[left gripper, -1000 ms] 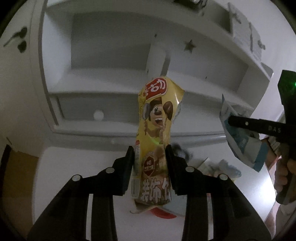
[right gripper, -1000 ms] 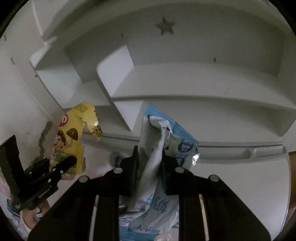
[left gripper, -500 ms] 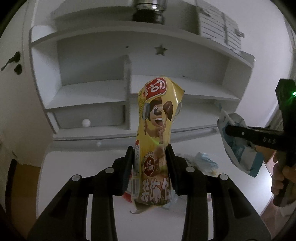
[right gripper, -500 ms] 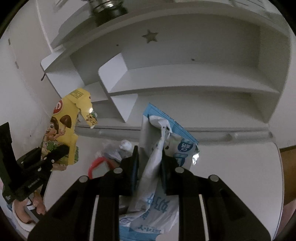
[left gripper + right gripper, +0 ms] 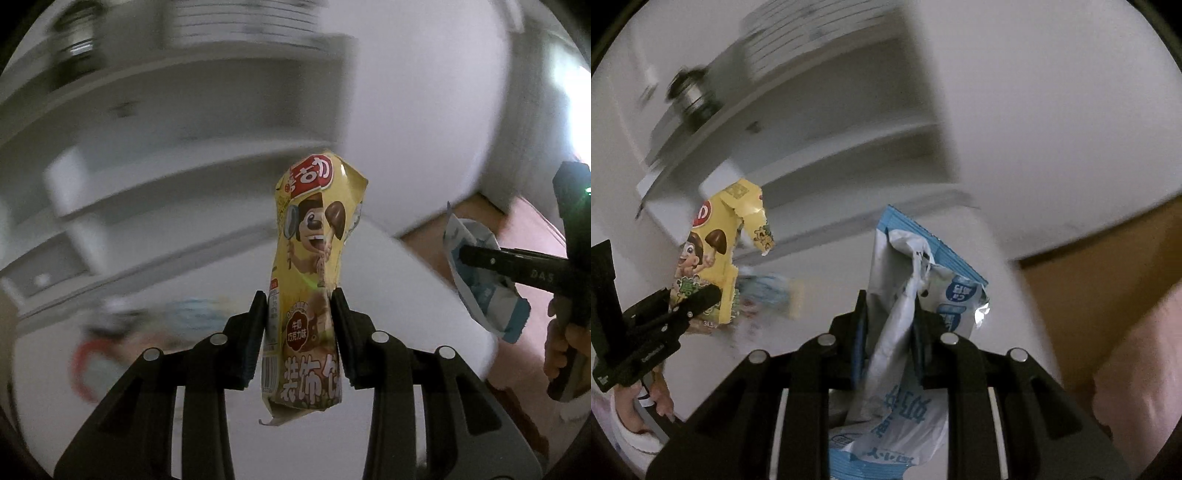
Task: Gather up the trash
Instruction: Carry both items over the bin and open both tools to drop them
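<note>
My left gripper [image 5: 300, 314] is shut on a yellow snack wrapper [image 5: 314, 236] with a cartoon dog, held upright above the white desk [image 5: 399, 295]. My right gripper [image 5: 888, 321] is shut on a crumpled blue and white wrapper [image 5: 905, 302], also held up in the air. The right gripper with its wrapper [image 5: 480, 284] shows at the right of the left wrist view. The left gripper with the yellow wrapper [image 5: 713, 254] shows at the left of the right wrist view. More trash [image 5: 184, 317], blurred, lies on the desk behind.
A white shelf unit [image 5: 166, 147] stands at the back of the desk. A red ring-shaped item [image 5: 85, 365] lies on the desk at the left. The desk's right edge [image 5: 461, 306] drops to a brown floor [image 5: 1089, 258]. A white wall [image 5: 424, 92] is at the right.
Both grippers have swung to the right with their wrappers still held. The shelf has slid left in both views, and the desk's right edge and floor have come into view. The background is blurred.
</note>
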{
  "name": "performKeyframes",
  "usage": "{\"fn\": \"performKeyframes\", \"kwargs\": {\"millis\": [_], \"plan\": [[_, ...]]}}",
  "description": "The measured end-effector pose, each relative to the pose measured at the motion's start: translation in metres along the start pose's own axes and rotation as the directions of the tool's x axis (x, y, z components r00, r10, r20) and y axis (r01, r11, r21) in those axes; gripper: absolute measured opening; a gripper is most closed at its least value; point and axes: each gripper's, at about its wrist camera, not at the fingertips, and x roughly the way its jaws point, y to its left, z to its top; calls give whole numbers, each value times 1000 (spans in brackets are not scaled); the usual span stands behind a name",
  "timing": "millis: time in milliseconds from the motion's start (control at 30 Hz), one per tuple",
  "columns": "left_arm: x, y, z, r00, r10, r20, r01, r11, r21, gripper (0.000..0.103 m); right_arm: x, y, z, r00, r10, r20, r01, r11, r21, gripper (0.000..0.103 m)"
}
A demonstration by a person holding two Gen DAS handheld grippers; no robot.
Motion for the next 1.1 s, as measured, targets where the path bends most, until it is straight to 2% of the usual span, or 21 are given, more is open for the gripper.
{"fn": "performKeyframes", "kwargs": {"millis": [100,200,300,367,433,500,567,633,667,767,833,933,967,1100], "plan": [[23,-82,1,990,-130,-51,135,985,104,35,-44,-71,-38,997,-79,17,77,991,108,21],[45,-172,-7,962,-242,-126,265,937,227,37,-90,-139,-80,985,-170,24,160,963,218,21],[69,-258,-26,916,-327,-232,389,868,310,37,-111,-198,-117,973,-231,-10,222,920,322,21],[94,-310,-54,881,-338,-330,447,822,352,37,-115,-239,-150,967,-251,-49,249,881,401,21],[120,-343,-83,847,-323,-422,484,797,361,37,-108,-272,-181,959,-264,-98,279,844,458,21],[147,-365,-114,813,-298,-500,507,784,357,37,-89,-305,-213,963,-220,-153,268,802,533,21],[180,-379,-145,775,-266,-573,519,785,338,37,-57,-338,-248,965,-146,-217,251,749,614,21],[223,-383,-182,723,-217,-656,511,807,296,39,-14,-362,-282,951,-79,-300,267,701,662,21],[243,-383,-199,697,-189,-692,498,822,278,39,8,-367,-298,938,-44,-344,279,687,671,21],[310,-371,-254,593,-62,-802,428,868,250,39,73,-376,-343,878,56,-475,324,663,675,21],[330,-363,-274,543,-41,-839,411,884,223,39,98,-380,-365,856,83,-509,345,642,685,21],[338,-355,-285,499,-88,-862,413,899,147,39,112,-383,-375,853,117,-509,339,619,708,21],[340,-355,-286,490,-101,-866,417,899,131,39,114,-385,-376,849,118,-515,341,622,705,21],[346,-358,-284,486,-115,-866,426,897,120,39,115,-390,-369,850,94,-519,354,627,694,21]]}}
